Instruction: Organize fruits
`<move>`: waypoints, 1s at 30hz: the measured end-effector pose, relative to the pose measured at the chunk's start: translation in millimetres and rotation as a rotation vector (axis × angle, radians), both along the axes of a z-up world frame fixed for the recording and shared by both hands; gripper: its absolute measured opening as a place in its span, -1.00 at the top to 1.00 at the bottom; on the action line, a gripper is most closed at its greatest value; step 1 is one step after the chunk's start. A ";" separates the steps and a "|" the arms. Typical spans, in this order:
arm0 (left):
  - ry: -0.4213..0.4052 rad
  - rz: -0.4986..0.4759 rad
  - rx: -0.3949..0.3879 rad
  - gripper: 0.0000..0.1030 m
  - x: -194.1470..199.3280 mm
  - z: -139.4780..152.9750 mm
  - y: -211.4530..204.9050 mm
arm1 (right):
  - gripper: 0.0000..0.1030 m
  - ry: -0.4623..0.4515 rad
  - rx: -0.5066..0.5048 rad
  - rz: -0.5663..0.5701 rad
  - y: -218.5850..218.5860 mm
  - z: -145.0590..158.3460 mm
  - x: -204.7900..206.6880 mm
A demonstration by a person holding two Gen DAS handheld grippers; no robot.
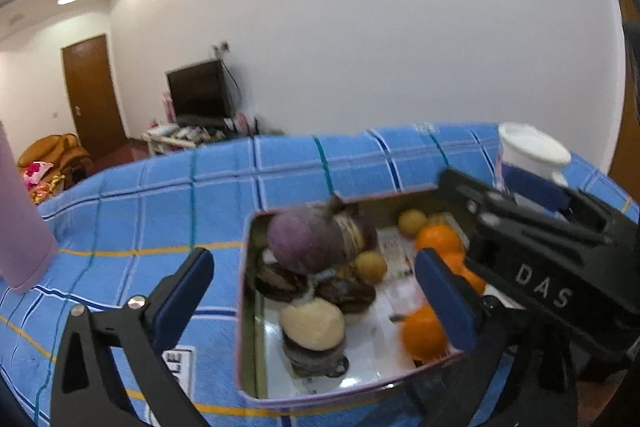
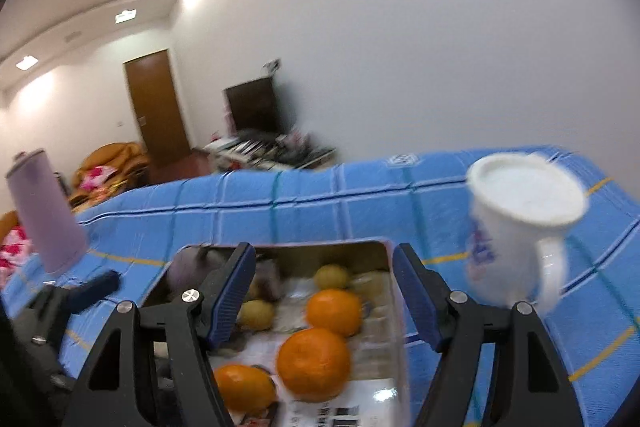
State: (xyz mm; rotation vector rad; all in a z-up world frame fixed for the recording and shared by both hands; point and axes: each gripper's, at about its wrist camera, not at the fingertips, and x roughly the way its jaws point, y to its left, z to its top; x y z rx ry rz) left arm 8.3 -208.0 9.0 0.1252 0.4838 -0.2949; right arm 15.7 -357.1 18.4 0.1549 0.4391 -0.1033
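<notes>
A metal tin (image 1: 247, 307) on the blue checked cloth holds the fruit; it also shows in the right wrist view (image 2: 394, 307). A big purple fruit (image 1: 308, 243) lies at its back left, dark brown fruits (image 1: 346, 293) in the middle, a beige round one (image 1: 312, 323) in front. Several oranges (image 2: 314, 363) and small yellow fruits (image 2: 331, 275) lie on the right side. My left gripper (image 1: 316, 307) is open, straddling the tin's left half above the fruit. My right gripper (image 2: 324, 291) is open over the oranges and empty; its body shows in the left wrist view (image 1: 540, 267).
A white mug (image 2: 516, 223) stands on the cloth just right of the tin. A lilac bottle (image 2: 48, 211) stands at the left. The blue checked cloth (image 1: 160, 211) stretches left of and behind the tin. A television, a door and clutter are far behind.
</notes>
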 end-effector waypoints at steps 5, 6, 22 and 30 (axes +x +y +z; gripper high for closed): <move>-0.105 0.068 -0.007 -1.00 -8.4 8.2 11.3 | -0.41 -0.088 -0.040 -0.052 5.4 8.9 -14.3; -0.128 0.081 -0.002 -1.00 -9.8 9.1 12.3 | -0.41 -0.117 -0.053 -0.057 7.7 11.5 -18.7; -0.132 0.104 -0.022 -1.00 -14.8 9.5 24.7 | -0.48 -0.245 -0.185 -0.096 34.8 26.5 -57.8; -0.144 0.105 -0.039 -1.00 -26.2 11.2 31.8 | -0.49 -0.266 -0.184 -0.114 38.7 29.3 -79.5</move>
